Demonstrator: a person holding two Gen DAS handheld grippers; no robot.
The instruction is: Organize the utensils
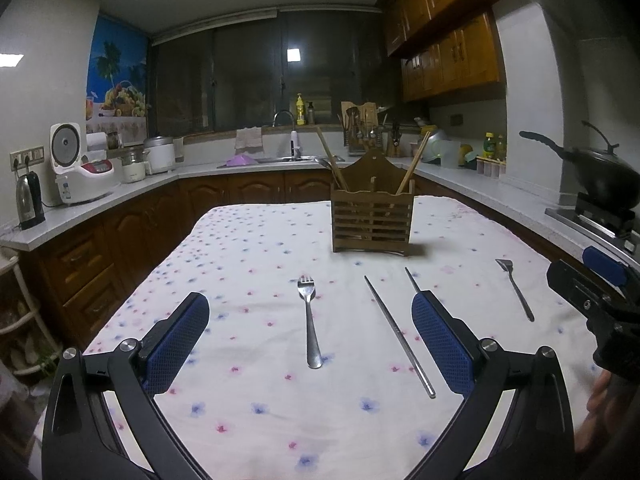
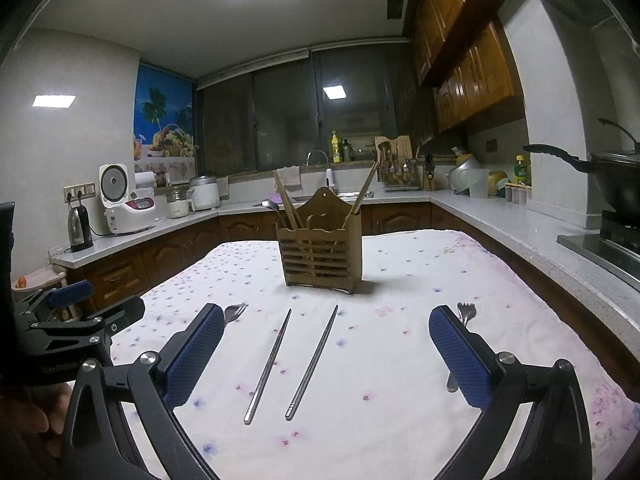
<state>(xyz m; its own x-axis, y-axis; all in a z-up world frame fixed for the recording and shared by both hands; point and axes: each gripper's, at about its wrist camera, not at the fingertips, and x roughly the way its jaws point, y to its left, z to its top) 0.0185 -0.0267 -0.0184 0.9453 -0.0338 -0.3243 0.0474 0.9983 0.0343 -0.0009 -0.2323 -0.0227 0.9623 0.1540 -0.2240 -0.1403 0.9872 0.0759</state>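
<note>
A wooden utensil holder (image 1: pixel 371 220) stands at the far middle of the flowered tablecloth (image 1: pixel 248 248), with wooden chopsticks and a ladle sticking out of it. On the cloth in front of it lie a steel fork (image 1: pixel 310 320), two steel chopsticks (image 2: pixel 270 364) (image 2: pixel 314 360) and a second fork (image 1: pixel 516 292). My left gripper (image 1: pixel 310 304) hovers open above the near end of the first fork. My right gripper (image 2: pixel 327 314) is open too, with both chopsticks lying between its fingers on the cloth below. In the right wrist view each fork (image 2: pixel 236 311) (image 2: pixel 466 312) is partly hidden behind a finger.
Kitchen counters wrap around the table. A kettle (image 1: pixel 28 200) and a rice cooker (image 1: pixel 76 172) are on the left, a sink (image 1: pixel 280 158) at the back, and a wok (image 1: pixel 604 176) on the stove at the right. A hand (image 2: pixel 36 412) holds the left gripper.
</note>
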